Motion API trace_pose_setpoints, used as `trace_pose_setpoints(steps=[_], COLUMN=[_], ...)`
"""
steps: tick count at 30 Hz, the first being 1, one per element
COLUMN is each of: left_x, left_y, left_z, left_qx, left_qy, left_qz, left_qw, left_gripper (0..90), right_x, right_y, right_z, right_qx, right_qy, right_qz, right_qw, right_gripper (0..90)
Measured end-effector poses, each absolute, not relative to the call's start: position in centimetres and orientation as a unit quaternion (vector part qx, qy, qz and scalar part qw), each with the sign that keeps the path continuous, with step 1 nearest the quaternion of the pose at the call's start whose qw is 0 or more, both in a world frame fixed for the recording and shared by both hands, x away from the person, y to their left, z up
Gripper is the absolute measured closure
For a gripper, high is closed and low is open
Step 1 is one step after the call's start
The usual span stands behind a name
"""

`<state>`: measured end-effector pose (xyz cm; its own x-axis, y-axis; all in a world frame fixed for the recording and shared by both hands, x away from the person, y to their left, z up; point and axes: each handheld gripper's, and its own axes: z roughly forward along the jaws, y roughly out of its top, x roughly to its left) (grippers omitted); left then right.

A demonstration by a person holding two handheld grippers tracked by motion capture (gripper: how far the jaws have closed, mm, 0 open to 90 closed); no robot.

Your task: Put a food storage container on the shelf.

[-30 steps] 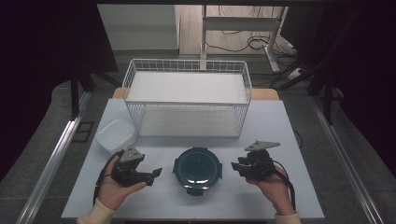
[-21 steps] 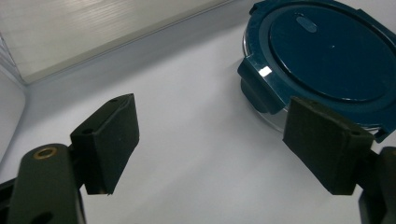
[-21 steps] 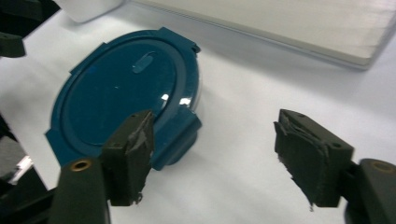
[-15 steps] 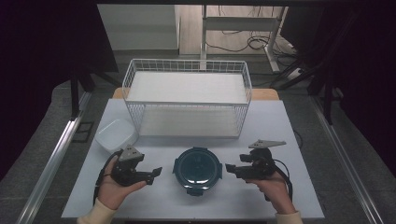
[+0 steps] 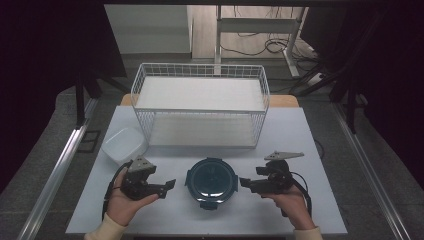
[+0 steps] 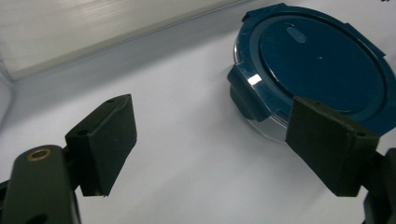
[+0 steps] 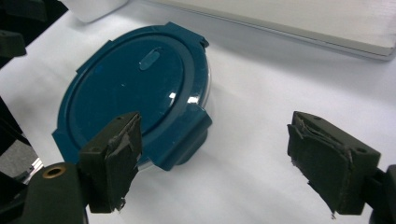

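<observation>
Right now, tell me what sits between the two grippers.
The round blue-lidded container sits between the left gripper and right gripper, as the high view shows.

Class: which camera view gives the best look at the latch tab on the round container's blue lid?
The right gripper view: the tab sits close, facing the camera, folded down over the clear rim. The left gripper view shows another tab nearly as near, partly behind a claw jaw. The high view shows the whole lid, but its tabs are tiny.

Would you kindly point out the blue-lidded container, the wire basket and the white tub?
blue-lidded container (image 5: pixel 210 179), high view, centre of its lid.
wire basket (image 5: pixel 200 110), high view, front top rim.
white tub (image 5: pixel 123 143), high view, middle of its upturned base.
</observation>
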<state>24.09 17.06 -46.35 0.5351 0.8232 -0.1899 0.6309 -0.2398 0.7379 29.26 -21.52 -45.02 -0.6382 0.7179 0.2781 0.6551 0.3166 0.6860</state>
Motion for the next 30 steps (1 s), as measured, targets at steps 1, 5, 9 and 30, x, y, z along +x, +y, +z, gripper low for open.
trace_pose_setpoints(steps=[1,5,9,30], left_x=[24.1,24.2,24.4,27.6], left_y=[17.1,16.4,16.2,14.5], left_z=[-46.4,-46.7,-46.9,-47.3], left_qx=[0.778,0.782,0.779,0.753], left_qy=[0.467,0.466,0.471,0.493], left_qz=[0.119,0.106,0.093,-0.017], left_qw=[0.402,0.4,0.403,0.435], left_gripper=[16.3,16.2,16.1,16.2], right_x=[29.3,29.1,29.1,29.2], right_y=[-21.5,-21.0,-20.7,-18.7], right_z=[-45.0,-45.0,-45.1,-47.0], right_qx=[0.424,0.418,0.415,0.446], right_qy=[0.81,0.814,0.816,0.8], right_qz=[0.403,0.402,0.402,0.4], right_qw=[0.039,0.037,0.034,-0.021], right_gripper=[18.0,17.6,17.5,14.0])
